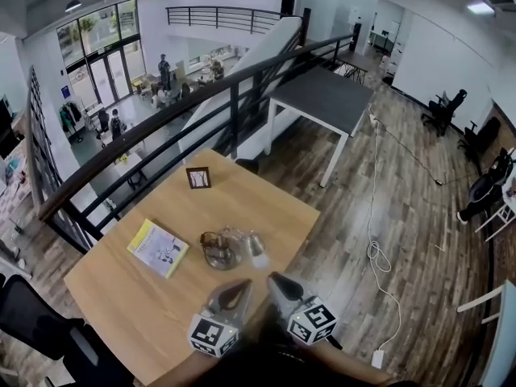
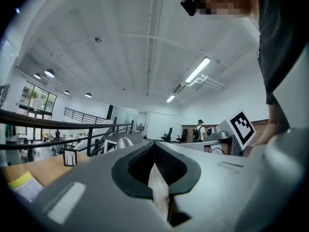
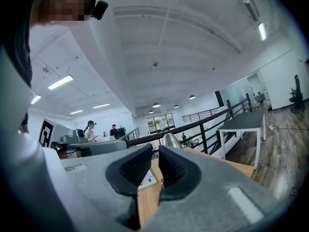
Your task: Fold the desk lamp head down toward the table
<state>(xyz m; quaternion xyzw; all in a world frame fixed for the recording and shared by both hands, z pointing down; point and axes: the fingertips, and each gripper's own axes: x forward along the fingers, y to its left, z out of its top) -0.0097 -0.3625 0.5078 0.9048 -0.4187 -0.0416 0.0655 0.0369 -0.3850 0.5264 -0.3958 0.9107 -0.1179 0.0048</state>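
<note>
- Wooden-topped, the table [image 1: 266,208] stands beside a railing [image 1: 161,119] over a lower floor. On it, from the left, are a yellow booklet [image 1: 158,248], a small picture frame [image 1: 198,177] further back, and the desk lamp [image 1: 230,248] near the middle. The lamp's head [image 1: 256,248] already seems low beside its base [image 1: 218,251].
- At the near edge, the left gripper [image 1: 244,285] stops short of the lamp without touching it, its jaws pressed together on nothing.
- Just beside it, the right gripper [image 1: 274,279] is also clear of the lamp. Its jaws stand a narrow slit apart, and only tabletop shows through.
- Jaws this narrow can probably only push. A shove on the head could slide or tip the base instead of bending the joint, unless the other gripper steadies the base.
- Coming in level at this height, a jaw tip might strike the head side-on and knock the lamp towards the booklet.
- Only the head view shows the whole layout and how far the lamp lies from both grippers, but it hides the gaps between the jaws.
- The gripper views show those gaps. In the left gripper view the head is a silver dome [image 2: 124,142] just past the jaws, and in the right gripper view it sits directly above them [image 3: 170,140].
</note>
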